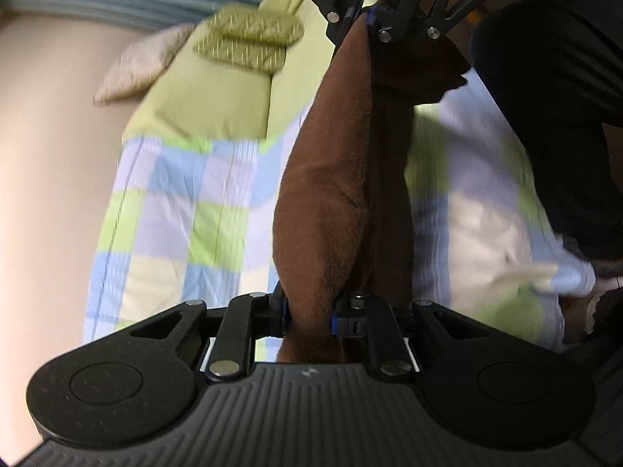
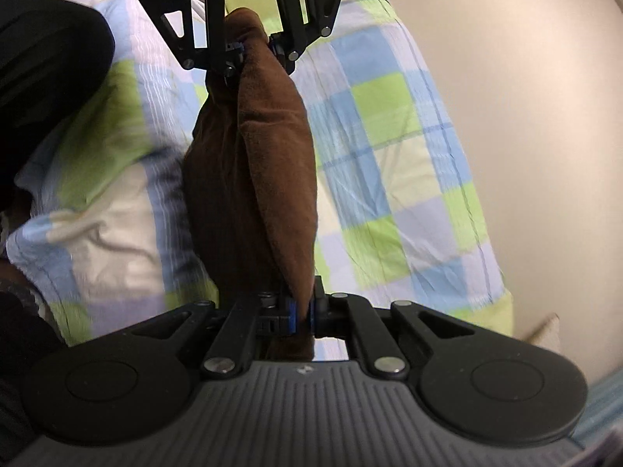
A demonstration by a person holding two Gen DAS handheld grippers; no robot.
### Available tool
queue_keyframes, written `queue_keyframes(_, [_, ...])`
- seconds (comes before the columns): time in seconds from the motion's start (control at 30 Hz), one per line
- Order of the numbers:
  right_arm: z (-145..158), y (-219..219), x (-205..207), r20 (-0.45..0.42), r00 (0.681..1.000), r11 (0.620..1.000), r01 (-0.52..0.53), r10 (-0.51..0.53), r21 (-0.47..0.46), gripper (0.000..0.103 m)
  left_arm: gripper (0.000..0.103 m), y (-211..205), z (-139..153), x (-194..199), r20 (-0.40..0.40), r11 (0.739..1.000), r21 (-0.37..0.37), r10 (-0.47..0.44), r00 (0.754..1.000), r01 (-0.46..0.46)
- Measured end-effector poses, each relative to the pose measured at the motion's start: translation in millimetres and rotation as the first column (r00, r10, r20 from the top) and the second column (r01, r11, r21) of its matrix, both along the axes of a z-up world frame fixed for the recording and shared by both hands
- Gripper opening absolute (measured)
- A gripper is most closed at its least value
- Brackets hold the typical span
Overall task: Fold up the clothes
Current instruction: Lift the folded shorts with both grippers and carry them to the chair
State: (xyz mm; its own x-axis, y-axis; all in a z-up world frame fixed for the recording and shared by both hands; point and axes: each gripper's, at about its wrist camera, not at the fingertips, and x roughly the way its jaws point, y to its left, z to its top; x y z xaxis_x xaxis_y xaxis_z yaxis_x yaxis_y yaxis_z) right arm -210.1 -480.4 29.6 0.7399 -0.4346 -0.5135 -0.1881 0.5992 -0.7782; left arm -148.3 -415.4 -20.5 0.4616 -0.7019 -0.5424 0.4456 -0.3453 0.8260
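Brown cloth (image 1: 331, 194) stretched between both grippers, above checked bedsheet (image 1: 175, 214).
Left gripper (image 1: 307, 317) and right gripper (image 2: 301, 317) each pinch one end, likely holding it taut and clear of the bed for folding.

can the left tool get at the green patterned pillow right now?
Probably not. The left tool is shut on the brown garment, which stretches to the right tool. The green patterned pillow lies apart, farther up the bed.
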Motion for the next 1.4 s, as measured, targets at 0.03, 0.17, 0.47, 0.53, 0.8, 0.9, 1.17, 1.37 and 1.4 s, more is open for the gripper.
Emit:
queue_keyframes(0.03, [1.9, -0.3, -4.5, 0.000, 1.000, 1.000, 0.016, -0.016, -0.004, 0.003, 0.020, -5.7, 2.2, -5.9, -0.006, 0.999, -0.008, -0.035, 0.999, 0.035])
queue_keyframes(0.17, [16.0, -2.4, -42.9, -0.006, 0.990, 0.989, 0.144, -0.144, -0.034, 0.003, 0.021, -29.6, 4.1, -28.3, -0.014, 0.986, -0.027, -0.164, 0.986, 0.164])
queue_keyframes(0.47, [37.0, -22.1, -115.0, -0.019, 0.928, 0.927, 0.370, -0.372, -0.063, 0.003, 0.021, -94.5, 5.5, -82.4, -0.045, 0.919, -0.040, -0.395, 0.918, 0.393])
queue_keyframes(0.53, [38.5, -25.5, -129.4, -0.019, 0.913, 0.911, 0.407, -0.409, -0.065, 0.003, 0.021, -101.8, 4.2, -95.5, -0.048, 0.908, -0.035, -0.419, 0.907, 0.418])
queue_keyframes(0.8, [63.0, -25.4, -211.9, 0.006, 0.816, 0.816, 0.578, -0.578, 0.005, 0.003, 0.021, -138.3, 16.5, -158.6, -0.117, 0.815, 0.020, -0.574, 0.810, 0.580])
queue_keyframes(0.9, [68.3, -30.8, -234.1, 0.004, 0.778, 0.778, 0.627, -0.628, 0.046, 0.003, 0.021, -165.7, 13.8, -184.0, -0.144, 0.772, 0.046, -0.623, 0.769, 0.634])
queue_keyframes(1.17, [85.7, -67.5, -304.6, 0.016, 0.645, 0.644, 0.761, -0.764, 0.083, 0.003, 0.022, -259.2, 38.9, -237.0, -0.178, 0.650, -0.004, -0.748, 0.639, 0.760])
queue_keyframes(1.37, [150.2, -142.4, -355.6, 0.181, 0.513, 0.511, 0.857, -0.839, -0.065, 0.003, 0.022, -363.9, 91.3, -291.5, -0.062, 0.535, -0.259, -0.840, 0.539, 0.804])
queue_keyframes(1.4, [158.9, -156.0, -363.4, 0.213, 0.492, 0.482, 0.870, -0.844, -0.098, 0.003, 0.022, -371.6, 91.0, -295.2, -0.053, 0.526, -0.277, -0.844, 0.533, 0.804])
